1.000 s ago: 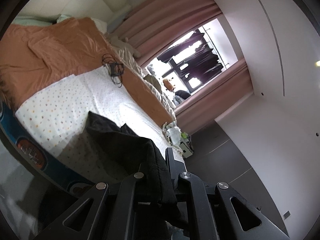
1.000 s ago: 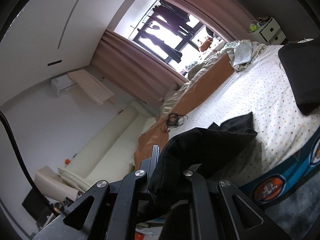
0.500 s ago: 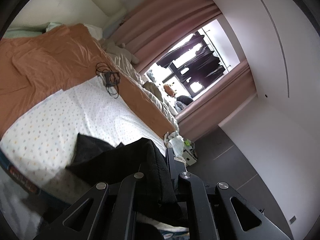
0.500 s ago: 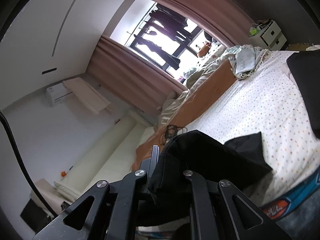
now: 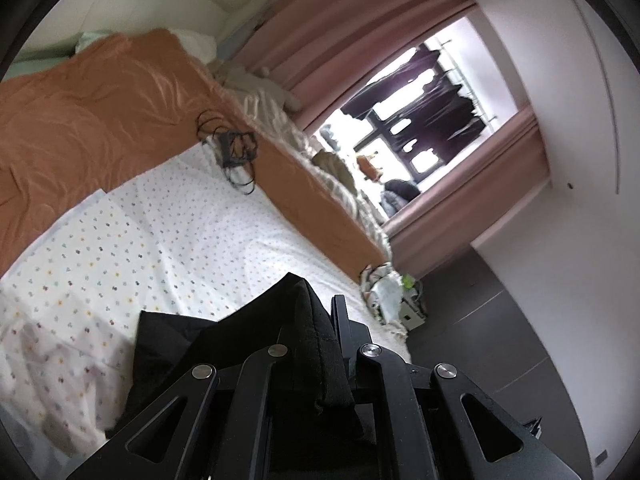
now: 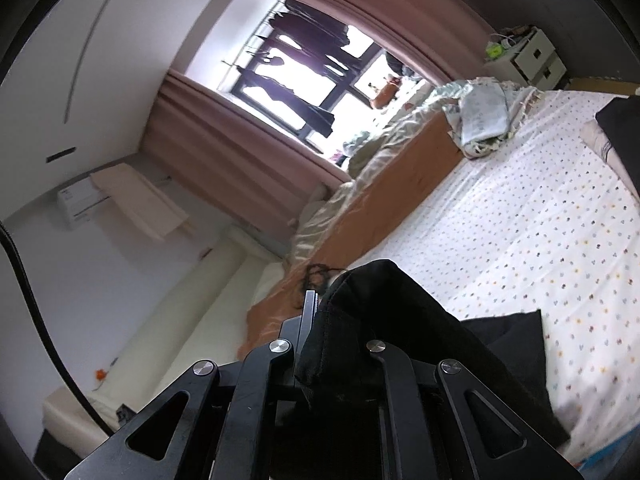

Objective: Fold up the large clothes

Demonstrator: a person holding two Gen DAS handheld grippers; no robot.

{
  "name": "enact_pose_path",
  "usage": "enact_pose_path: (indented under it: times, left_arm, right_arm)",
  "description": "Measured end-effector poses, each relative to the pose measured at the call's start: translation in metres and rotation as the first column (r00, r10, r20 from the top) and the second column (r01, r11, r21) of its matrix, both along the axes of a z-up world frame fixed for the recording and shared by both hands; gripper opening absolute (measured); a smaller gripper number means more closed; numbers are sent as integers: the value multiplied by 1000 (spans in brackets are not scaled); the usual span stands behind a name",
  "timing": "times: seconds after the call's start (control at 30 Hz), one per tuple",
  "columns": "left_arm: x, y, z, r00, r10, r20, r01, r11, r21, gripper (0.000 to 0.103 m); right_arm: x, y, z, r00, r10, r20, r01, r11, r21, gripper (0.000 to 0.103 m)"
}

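Note:
A black garment (image 5: 224, 344) hangs between my two grippers over a bed with a white dotted sheet (image 5: 168, 248). My left gripper (image 5: 320, 320) is shut on one edge of the garment, which bunches between its fingers. My right gripper (image 6: 332, 308) is shut on another edge of the same black garment (image 6: 404, 320); the cloth drapes down to the right onto the dotted sheet (image 6: 540, 220). The fingertips of both grippers are mostly hidden by the fabric.
An orange blanket (image 5: 92, 120) covers the far half of the bed, with a tangle of black cable (image 5: 234, 148) on it. A crumpled light cloth (image 6: 480, 120) lies at the bed's far end, and another dark item (image 6: 624, 136) at the right edge. Pink curtains frame a window (image 5: 420, 128).
Both grippers have moved forward over the bed with the garment in them. The blue patterned bed edge has dropped out of view and the hanging cloth now lies lower on the sheet.

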State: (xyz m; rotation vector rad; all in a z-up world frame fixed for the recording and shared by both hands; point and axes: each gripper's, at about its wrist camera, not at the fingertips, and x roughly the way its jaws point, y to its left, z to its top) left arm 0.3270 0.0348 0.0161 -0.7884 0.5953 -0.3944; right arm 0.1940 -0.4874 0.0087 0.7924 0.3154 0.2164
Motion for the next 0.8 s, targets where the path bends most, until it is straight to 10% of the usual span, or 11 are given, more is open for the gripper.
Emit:
enact_pose_path:
  times: [0.7, 0.8]
  left_arm:
    - [110, -13, -128, 954, 31, -299, -31, 1000, 6, 9]
    - [111, -15, -130, 946, 26, -322, -28, 1000, -1, 51]
  right_arm:
    - [123, -22, -116, 961, -29, -273, 36, 999, 21, 11]
    - [132, -22, -116, 949, -60, -310, 61, 998, -5, 33]
